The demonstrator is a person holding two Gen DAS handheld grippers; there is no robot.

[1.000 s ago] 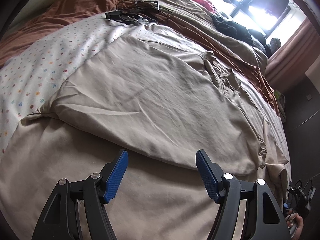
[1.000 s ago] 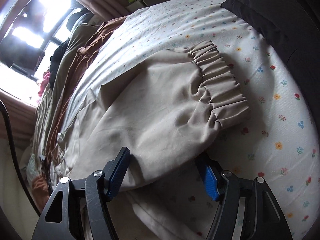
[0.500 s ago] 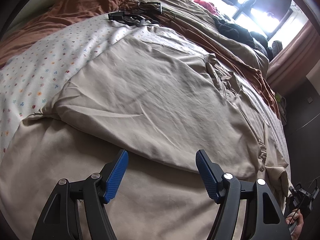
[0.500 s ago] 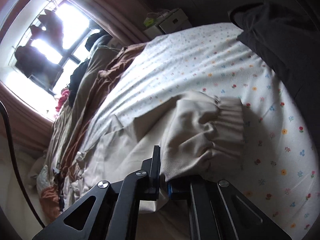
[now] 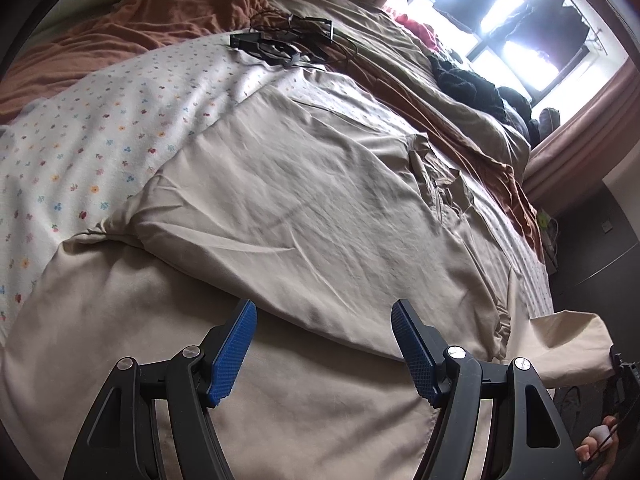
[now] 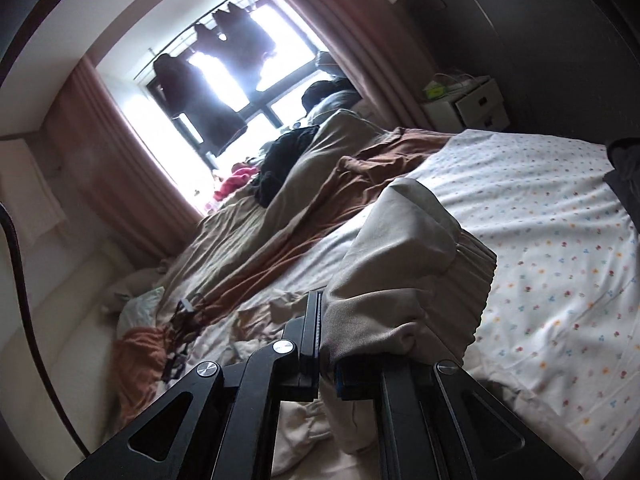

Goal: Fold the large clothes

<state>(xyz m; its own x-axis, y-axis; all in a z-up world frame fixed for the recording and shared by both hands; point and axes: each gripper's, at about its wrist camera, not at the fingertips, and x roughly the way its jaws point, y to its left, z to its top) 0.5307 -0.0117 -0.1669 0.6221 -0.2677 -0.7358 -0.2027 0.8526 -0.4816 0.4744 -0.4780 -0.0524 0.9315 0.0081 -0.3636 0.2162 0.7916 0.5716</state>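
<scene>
While the left claw [image 5: 324,344] stays spread, the right claw [image 6: 326,336], now clamped, has lifted the beige garment [image 6: 400,272].

Bed, floral sheet [image 5: 92,140]: open strip along the near left edge. Obstacles: cable tangle [image 5: 288,46] at the far edge; rust blanket [image 5: 132,28] heaped at the far-left corner.

Beige garment [image 5: 304,208] on flower-print bed [image 5: 92,152]

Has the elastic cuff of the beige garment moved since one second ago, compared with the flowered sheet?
Yes. The cuff, which lay flat on the flowered sheet, is now lifted above it, gripped by the right tongs.
</scene>
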